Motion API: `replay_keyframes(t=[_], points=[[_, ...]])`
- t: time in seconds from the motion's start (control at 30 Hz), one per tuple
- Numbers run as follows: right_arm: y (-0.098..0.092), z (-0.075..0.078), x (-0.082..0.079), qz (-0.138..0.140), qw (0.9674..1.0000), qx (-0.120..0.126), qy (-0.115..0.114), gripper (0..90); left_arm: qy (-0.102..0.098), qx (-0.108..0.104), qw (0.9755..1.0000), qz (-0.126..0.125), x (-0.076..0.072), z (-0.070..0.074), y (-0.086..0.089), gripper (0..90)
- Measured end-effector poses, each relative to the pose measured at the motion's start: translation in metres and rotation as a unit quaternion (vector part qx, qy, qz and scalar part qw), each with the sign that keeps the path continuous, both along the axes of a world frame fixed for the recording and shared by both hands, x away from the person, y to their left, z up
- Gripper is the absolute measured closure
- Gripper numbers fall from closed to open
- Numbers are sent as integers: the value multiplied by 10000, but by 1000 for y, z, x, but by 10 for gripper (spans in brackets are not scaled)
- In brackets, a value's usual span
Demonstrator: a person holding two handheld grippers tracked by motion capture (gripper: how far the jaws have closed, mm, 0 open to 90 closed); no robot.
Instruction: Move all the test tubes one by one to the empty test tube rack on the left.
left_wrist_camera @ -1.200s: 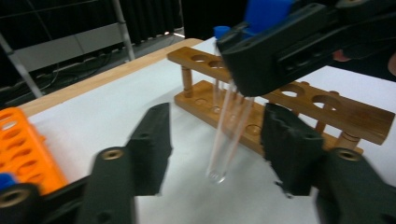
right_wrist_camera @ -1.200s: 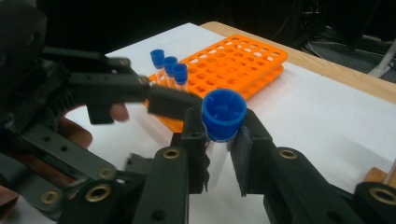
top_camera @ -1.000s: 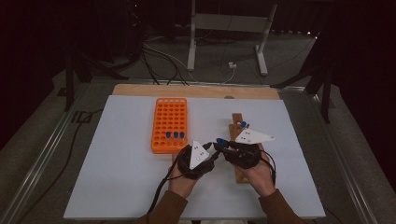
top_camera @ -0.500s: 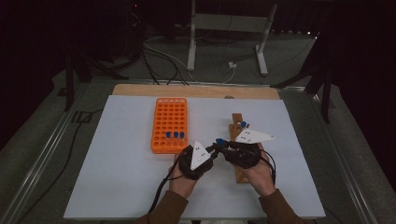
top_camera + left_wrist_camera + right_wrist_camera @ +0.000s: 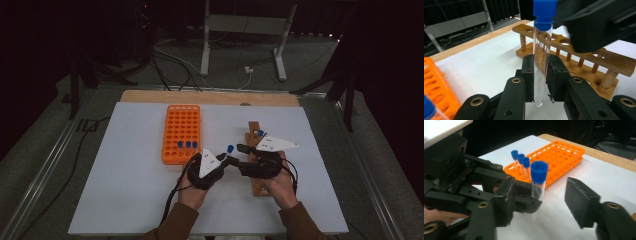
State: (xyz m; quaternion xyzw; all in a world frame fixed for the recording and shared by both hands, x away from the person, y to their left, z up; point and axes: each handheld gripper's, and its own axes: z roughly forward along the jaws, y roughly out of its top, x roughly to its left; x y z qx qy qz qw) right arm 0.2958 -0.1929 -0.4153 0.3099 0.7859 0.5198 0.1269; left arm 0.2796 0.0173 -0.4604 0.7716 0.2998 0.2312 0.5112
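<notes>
A white surface (image 5: 125,190) carries everything. On its left half lies an orange rack (image 5: 182,132) with three blue-capped tubes (image 5: 188,145) standing in a row near its front end. To the right stands a wooden rack (image 5: 255,150), long and narrow, with one blue-capped tube (image 5: 260,133) in it.

Between the two racks the hands meet. The left gripper (image 5: 543,75) has its jaws clamped on the lower part of a clear test tube (image 5: 543,57), one pad pressing each side of the glass, the tube upright with its rounded bottom hanging just below the pads and its blue cap (image 5: 545,11) well above them.

The right gripper (image 5: 541,195) has just been opening: its jaws stand apart, one on each side of the same tube (image 5: 537,187), neither pad pressing it. In the high view the tube's cap (image 5: 230,148) shows just above the surface between the two grippers.
</notes>
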Motion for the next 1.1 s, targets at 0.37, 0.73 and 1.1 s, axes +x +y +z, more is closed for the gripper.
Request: replay_keyframes(t=[0.37, 0.73, 1.1], points=[[-4, 2, 1, -233, 9997, -29, -90, 153, 11, -101, 9998, 164, 0, 3, 17, 783], [-10, 2, 4, -326, 9994, -75, -90, 48, 15, -236, 9992, 325, -2, 8, 37, 783], [-14, 4, 6, -450, 9989, -74, -129, 11, 24, -325, 9985, 433, -3, 13, 59, 783]])
